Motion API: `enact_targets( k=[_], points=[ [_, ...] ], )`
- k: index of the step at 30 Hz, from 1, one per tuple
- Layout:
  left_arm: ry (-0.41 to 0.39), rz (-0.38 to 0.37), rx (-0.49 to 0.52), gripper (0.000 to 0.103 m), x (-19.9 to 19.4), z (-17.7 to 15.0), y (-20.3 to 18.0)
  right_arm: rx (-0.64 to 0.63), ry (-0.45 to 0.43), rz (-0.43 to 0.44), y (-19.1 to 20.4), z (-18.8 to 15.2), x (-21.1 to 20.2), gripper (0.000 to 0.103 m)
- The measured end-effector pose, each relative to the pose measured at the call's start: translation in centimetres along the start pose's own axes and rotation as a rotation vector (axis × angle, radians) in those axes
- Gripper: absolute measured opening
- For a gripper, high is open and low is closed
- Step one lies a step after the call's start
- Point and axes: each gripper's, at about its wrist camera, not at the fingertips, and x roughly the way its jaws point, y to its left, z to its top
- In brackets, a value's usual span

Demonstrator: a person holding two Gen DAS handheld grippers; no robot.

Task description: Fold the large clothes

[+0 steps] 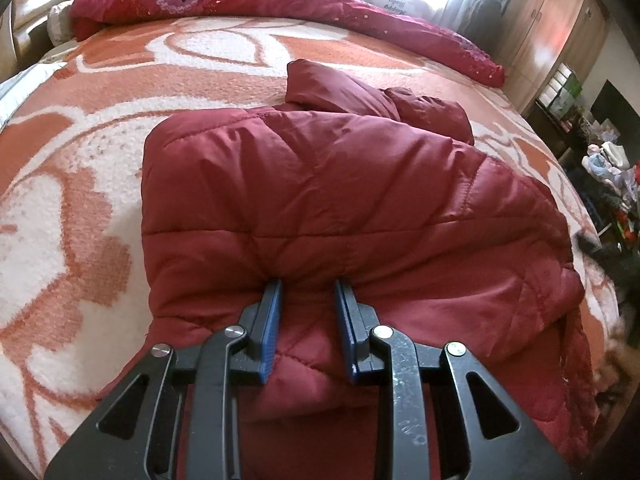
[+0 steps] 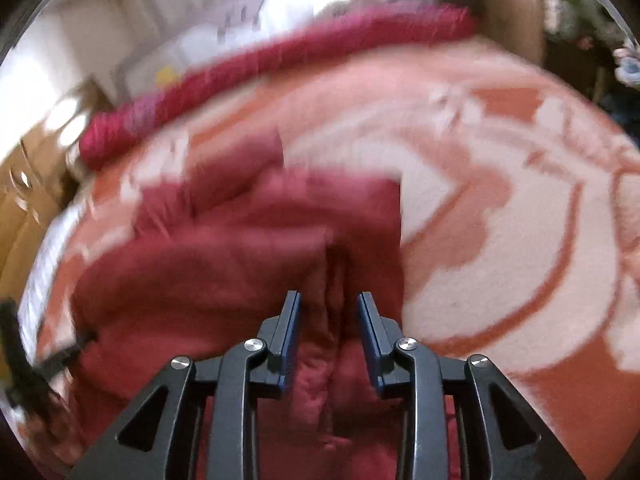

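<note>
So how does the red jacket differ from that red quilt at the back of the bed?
The jacket is plain dark red with stitched quilting lines; the quilt is brighter red with a purple print and pale specks. The jacket lies folded mid-bed by the left gripper; the quilt is bunched into a long roll along the far edge. Both rest on the orange-and-white blanket.

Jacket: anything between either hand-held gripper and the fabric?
Nothing visible. The red quilted jacket bunches directly between the fingers of the left hand-held gripper and the right hand-held gripper. The right view is blurred, though.
</note>
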Motion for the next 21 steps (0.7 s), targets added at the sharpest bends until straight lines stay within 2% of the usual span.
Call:
enact_targets(
  k=[1,2,5,7,9,12,14,17,18,21],
  points=[
    [-0.001,0.004,0.000,0.024,0.0,0.0,0.0,0.005,-0.049,0.032,0.7,0.1,-1.3,0.037],
    [-0.001,0.005,0.000,0.024,0.0,0.0,-0.1,-0.001,-0.061,0.062,1.3,0.2,-1.8,0.039],
    [0.000,0.007,-0.006,0.024,0.0,0.1,0.0,-0.091,0.033,0.158,4.4,-0.6,-0.7,0.039],
    [-0.001,0.015,-0.011,0.024,0.1,0.0,0.0,-0.189,0.122,0.135,5.8,-2.0,1.3,0.039],
    [-0.002,0.025,-0.009,0.024,0.1,0.0,-0.1,-0.240,0.153,0.047,5.5,-3.1,2.9,0.038],
    [-0.008,0.048,-0.003,0.024,-0.6,-0.1,-0.6,-0.191,0.145,-0.015,2.7,-3.4,4.5,0.037],
    [-0.038,0.044,-0.004,0.024,-1.9,0.0,-0.9,-0.131,0.157,0.031,1.2,-3.3,5.0,0.036],
    [-0.073,0.016,-0.004,0.024,-3.2,0.0,-1.1,-0.151,0.160,0.023,1.5,-3.2,5.1,0.036],
    [-0.067,0.015,-0.005,0.024,-3.1,0.0,-1.0,-0.155,0.159,0.020,1.6,-3.2,5.0,0.037],
    [0.008,0.090,0.005,0.024,-1.1,-0.1,-0.2,-0.133,0.151,0.033,1.9,-2.4,4.2,0.039]
  ],
)
